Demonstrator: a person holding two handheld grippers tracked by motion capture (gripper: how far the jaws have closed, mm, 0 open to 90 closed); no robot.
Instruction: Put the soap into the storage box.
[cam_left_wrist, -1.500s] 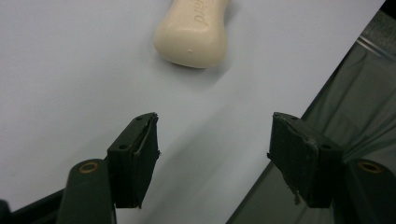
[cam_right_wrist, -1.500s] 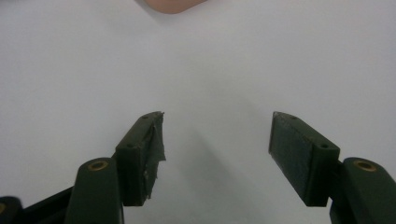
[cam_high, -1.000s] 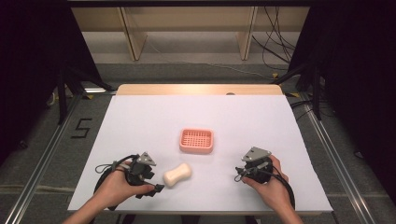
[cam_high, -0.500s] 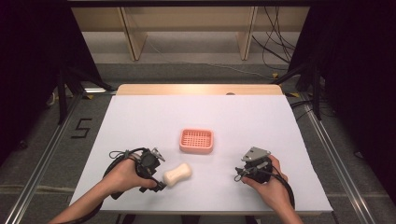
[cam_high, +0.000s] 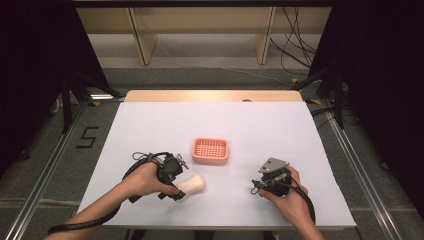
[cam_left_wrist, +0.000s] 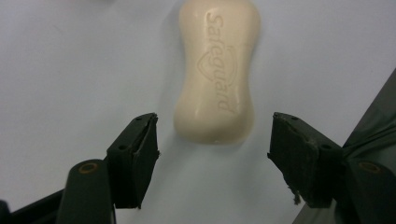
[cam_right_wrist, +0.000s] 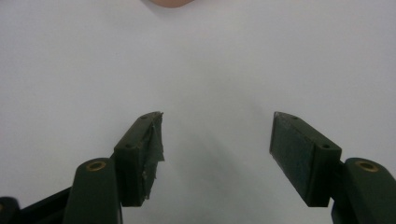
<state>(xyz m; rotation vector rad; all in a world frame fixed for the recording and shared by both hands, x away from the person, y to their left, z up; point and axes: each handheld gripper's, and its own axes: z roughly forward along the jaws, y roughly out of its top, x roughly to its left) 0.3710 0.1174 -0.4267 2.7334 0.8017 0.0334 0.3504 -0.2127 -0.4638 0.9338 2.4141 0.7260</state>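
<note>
Your left gripper (cam_left_wrist: 212, 154) has just spread its jaws wide before the soap bar (cam_left_wrist: 217, 70) lying flat on the surface; it looks hard, light and slick, so pinch across its narrow waist, squarely.
</note>
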